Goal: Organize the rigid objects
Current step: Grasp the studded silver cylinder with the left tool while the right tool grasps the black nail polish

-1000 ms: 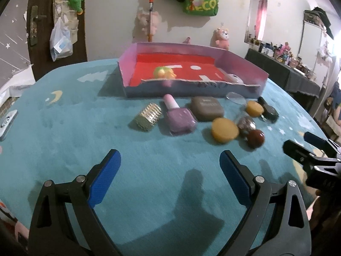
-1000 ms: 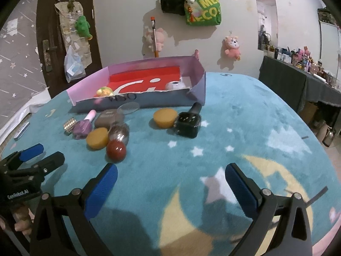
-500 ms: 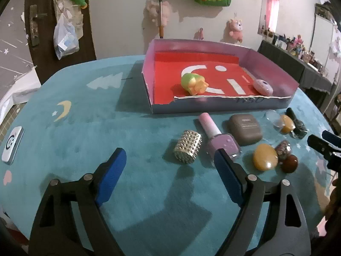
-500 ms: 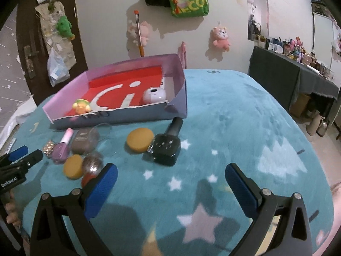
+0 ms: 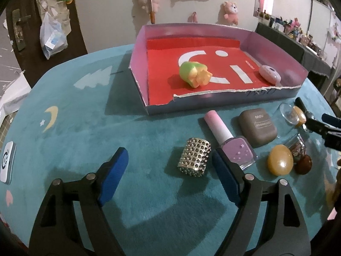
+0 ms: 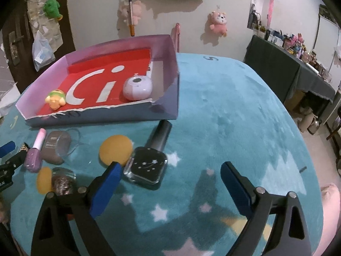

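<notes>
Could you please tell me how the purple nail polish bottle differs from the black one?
The purple nail polish bottle has a pale pink cap; the black nail polish bottle has a dark cap and white star print. The purple lies beside the studded metal cylinder, the black beside an orange disc. Both lie flat outside the box.

In the right wrist view, the studded metal cylinder [image 6: 25,147] shows only as a sliver behind the left gripper's [image 6: 8,155] fingertips, which themselves run off the picture's left edge. A glittery ball [image 6: 62,184] and a yellow stone [image 6: 44,182] sit partly behind the right gripper's [image 6: 170,178] left finger. The brown case [image 6: 55,149] is seen partly through a clear lid [image 6: 71,143], so its outline blurs.

In the left wrist view, the right gripper [image 5: 324,123] is cut off at the right edge and hides most of the black bottle [image 5: 299,102]. The small print on the brown case is too small to read. The white device [image 5: 6,162] is clipped at the left edge, well left of the left gripper [image 5: 168,160].
</notes>
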`<move>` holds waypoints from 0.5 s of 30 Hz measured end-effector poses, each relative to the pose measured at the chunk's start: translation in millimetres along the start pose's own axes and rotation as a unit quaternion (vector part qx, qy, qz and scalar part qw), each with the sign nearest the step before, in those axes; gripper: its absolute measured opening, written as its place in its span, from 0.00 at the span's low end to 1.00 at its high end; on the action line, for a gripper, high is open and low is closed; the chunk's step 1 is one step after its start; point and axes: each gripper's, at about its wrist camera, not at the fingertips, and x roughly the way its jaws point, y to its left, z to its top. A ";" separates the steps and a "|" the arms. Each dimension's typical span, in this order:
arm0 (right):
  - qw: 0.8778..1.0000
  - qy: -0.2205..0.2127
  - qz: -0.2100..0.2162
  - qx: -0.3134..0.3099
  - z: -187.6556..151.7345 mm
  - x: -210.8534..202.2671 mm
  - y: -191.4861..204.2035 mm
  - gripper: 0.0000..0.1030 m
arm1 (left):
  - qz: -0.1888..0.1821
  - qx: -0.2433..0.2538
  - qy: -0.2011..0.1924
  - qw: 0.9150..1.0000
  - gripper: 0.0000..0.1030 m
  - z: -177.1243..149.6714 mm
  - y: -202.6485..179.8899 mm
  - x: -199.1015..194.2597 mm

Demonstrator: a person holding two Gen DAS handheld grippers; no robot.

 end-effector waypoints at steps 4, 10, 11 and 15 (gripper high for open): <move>1.000 0.007 0.024 0.010 0.0 3.4 -6.0 0.92 | -0.011 0.008 0.014 1.000 0.62 -0.5 -3.1 6.8; 0.999 0.009 0.045 -0.003 0.4 7.1 2.1 0.72 | -0.025 0.004 0.013 1.000 0.52 3.1 -0.1 9.4; 0.999 0.007 0.051 -0.005 1.1 7.4 3.2 0.67 | -0.029 0.007 0.013 0.999 0.48 3.6 -0.9 9.8; 0.998 0.002 0.067 -0.007 3.2 7.2 6.5 0.45 | -0.041 0.020 0.011 0.999 0.23 5.3 -6.7 7.4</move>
